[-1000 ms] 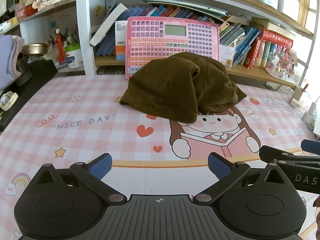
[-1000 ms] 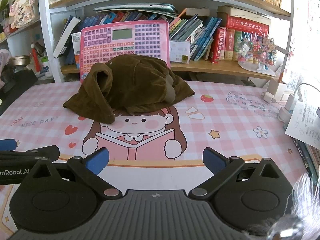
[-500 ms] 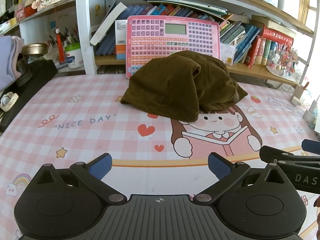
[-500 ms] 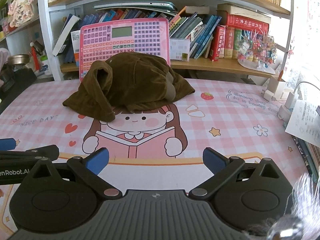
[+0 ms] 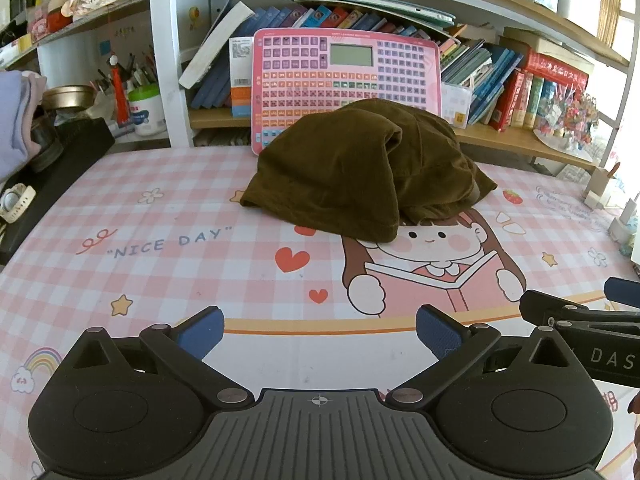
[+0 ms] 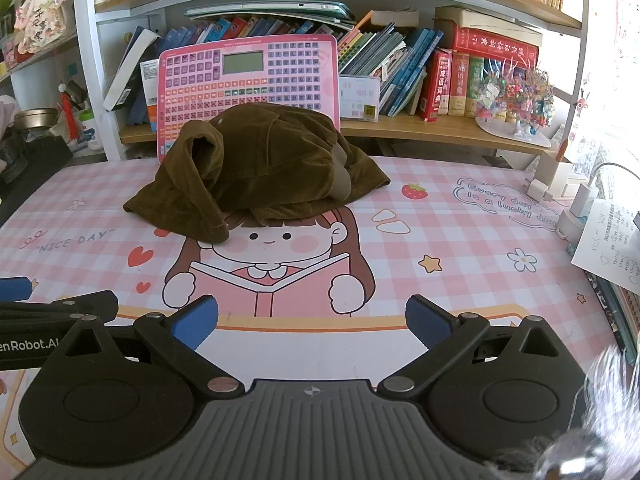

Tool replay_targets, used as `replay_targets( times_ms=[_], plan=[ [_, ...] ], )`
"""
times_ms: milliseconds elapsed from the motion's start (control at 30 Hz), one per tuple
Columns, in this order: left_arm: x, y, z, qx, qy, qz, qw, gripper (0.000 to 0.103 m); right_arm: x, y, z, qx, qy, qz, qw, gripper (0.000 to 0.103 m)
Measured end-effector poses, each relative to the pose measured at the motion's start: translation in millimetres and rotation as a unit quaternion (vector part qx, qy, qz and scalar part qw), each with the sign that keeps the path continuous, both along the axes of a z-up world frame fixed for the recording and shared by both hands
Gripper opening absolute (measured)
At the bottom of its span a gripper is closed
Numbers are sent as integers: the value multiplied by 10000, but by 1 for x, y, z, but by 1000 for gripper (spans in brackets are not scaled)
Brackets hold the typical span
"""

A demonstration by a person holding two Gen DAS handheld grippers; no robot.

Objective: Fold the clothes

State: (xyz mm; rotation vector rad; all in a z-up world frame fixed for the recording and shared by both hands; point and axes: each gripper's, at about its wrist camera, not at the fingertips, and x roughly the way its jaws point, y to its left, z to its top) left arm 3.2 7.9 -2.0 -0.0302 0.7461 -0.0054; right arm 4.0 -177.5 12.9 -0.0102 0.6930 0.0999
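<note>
A crumpled brown garment [image 5: 360, 172] lies in a heap at the far middle of the pink checked table mat [image 5: 160, 264], in front of a pink toy keyboard. The same brown garment [image 6: 256, 172] shows in the right wrist view, far left of centre. My left gripper [image 5: 320, 332] hovers open over the near edge of the mat, well short of the garment, with nothing between its blue pads. My right gripper [image 6: 312, 324] is open too, empty, and just as far from the cloth. Each gripper shows at the edge of the other's view.
A pink toy keyboard [image 5: 346, 80] leans against the bookshelf right behind the garment. Books [image 6: 440, 80] fill the shelf. A black box [image 5: 52, 168] and folded pale clothes [image 5: 16, 120] stand at the left. Chargers and paper [image 6: 608, 240] lie along the right edge.
Both views have crept slightly back or upward, so the garment sits a little lower in frame. Both grippers stay open and the garment has not moved.
</note>
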Motion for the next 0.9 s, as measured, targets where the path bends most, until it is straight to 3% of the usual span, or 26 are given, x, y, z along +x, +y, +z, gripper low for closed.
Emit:
replay_targets(
  times_ms=[900],
  plan=[
    [7, 0, -1, 44, 109, 45, 9999, 103, 7, 1, -2, -24, 78, 38, 10000, 101]
  ],
)
